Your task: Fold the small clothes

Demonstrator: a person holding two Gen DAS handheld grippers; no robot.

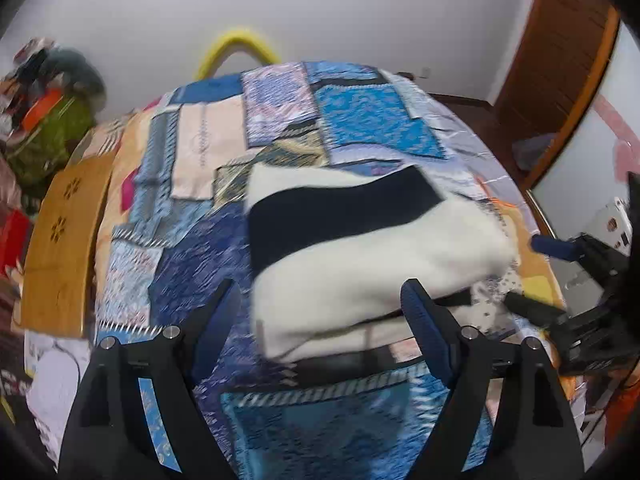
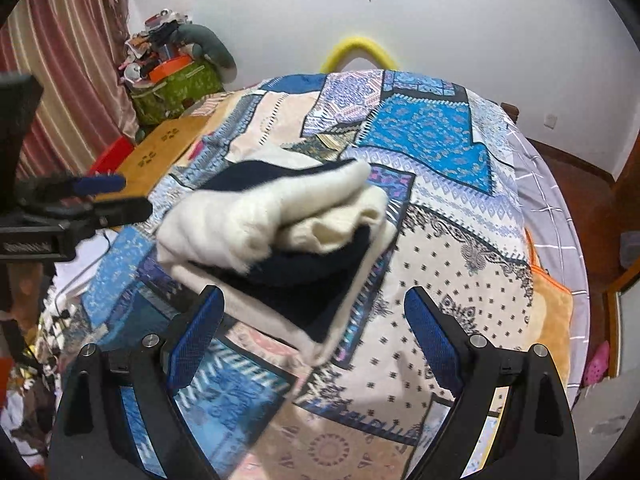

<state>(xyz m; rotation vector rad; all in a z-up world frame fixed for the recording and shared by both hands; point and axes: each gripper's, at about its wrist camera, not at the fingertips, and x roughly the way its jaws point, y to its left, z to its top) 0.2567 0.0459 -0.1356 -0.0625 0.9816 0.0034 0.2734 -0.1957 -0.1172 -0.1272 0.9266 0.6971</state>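
Observation:
A folded cream and dark navy garment (image 1: 380, 248) lies in a bundle on the patchwork bed cover (image 1: 192, 264). My left gripper (image 1: 320, 292) hovers just in front of it, jaws wide and open, its pads not pressing on the cloth. In the right wrist view the same garment (image 2: 260, 216) shows its stacked folds, cream outside and navy inside. My right gripper (image 2: 314, 294) stands open above its near corner, holding nothing. Each gripper shows in the other's view: the right gripper (image 1: 560, 248) at the bundle's right end and the left gripper (image 2: 80, 200) at the left edge.
The patchwork cover (image 2: 440, 140) spreads over the whole bed. A wooden board (image 1: 64, 240) lies along the bed's left side. A green bag (image 2: 172, 88) piled with clutter stands by a striped curtain (image 2: 68, 80). A yellow arch (image 2: 360, 52) and wooden door (image 1: 560, 60) are behind.

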